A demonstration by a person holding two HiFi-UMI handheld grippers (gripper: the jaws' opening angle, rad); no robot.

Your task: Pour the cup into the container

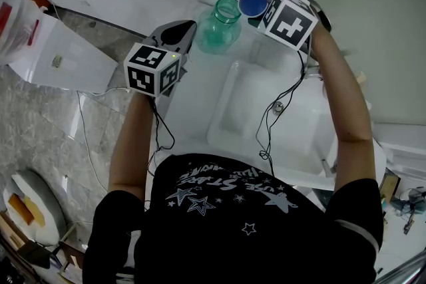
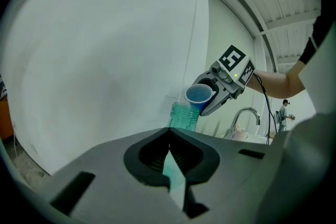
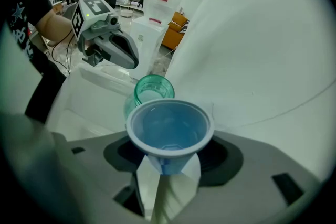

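Sink (image 1: 245,105) and faucet (image 2: 242,110) beside green jar (image 1: 219,26)

The cup (image 1: 253,2) is smooth blue plastic. The container (image 1: 219,28) is see-through, shiny green. The sink (image 1: 229,110) is glossy white and smooth. Its tap (image 2: 245,110) is shiny metal.

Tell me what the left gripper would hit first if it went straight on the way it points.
Most likely the teal jar, standing just beyond the left gripper and its closed tips; how far off is hard to judge.
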